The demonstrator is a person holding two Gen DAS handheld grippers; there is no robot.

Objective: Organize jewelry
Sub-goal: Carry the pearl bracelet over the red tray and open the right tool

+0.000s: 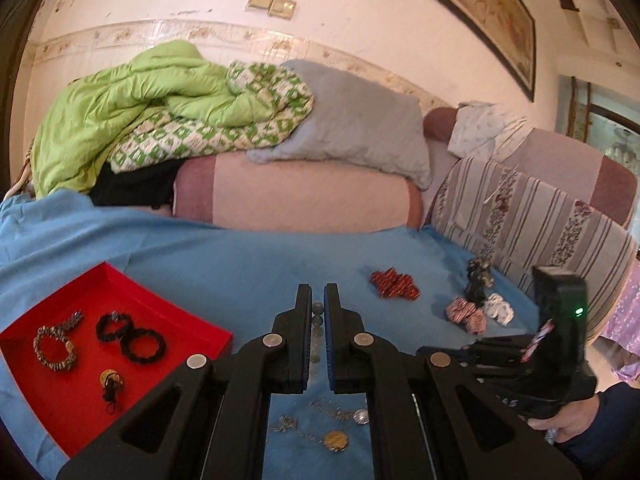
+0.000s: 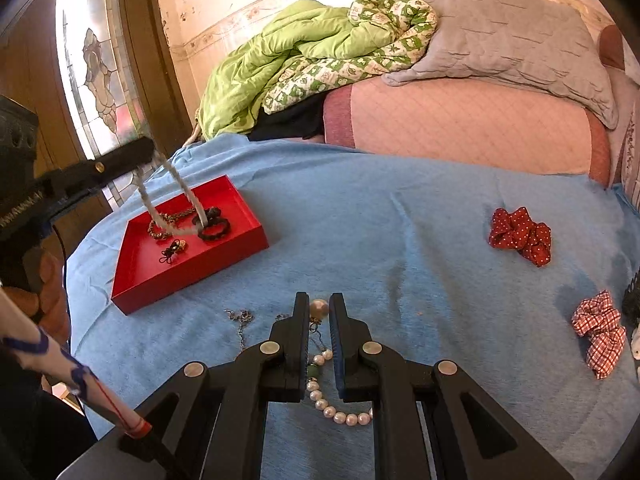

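Note:
A red tray (image 1: 168, 312) (image 2: 240, 236) sits on the blue cloth and holds braided bracelets (image 1: 132, 336) and a small gold charm (image 1: 111, 378). My left gripper (image 1: 318, 292) (image 2: 146, 150) is shut on a pale bead necklace (image 2: 176, 184), which hangs in a loop down into the tray. My right gripper (image 2: 319, 300) is lower, near the front of the cloth. It is shut on a pearl necklace (image 2: 336, 414), with the large pearl (image 2: 319, 307) between its tips; the rest of the strand lies on the cloth under the fingers.
Thin chains with round pendants (image 1: 334, 438) (image 2: 240, 318) lie by the pearl necklace. A red dotted scrunchie (image 2: 520, 236), a checked one (image 2: 598, 332), a white one (image 1: 498, 308) and a dark clip (image 1: 478, 280) lie to the right. Sofa cushions, a green quilt (image 2: 304, 52) and a grey pillow stand behind.

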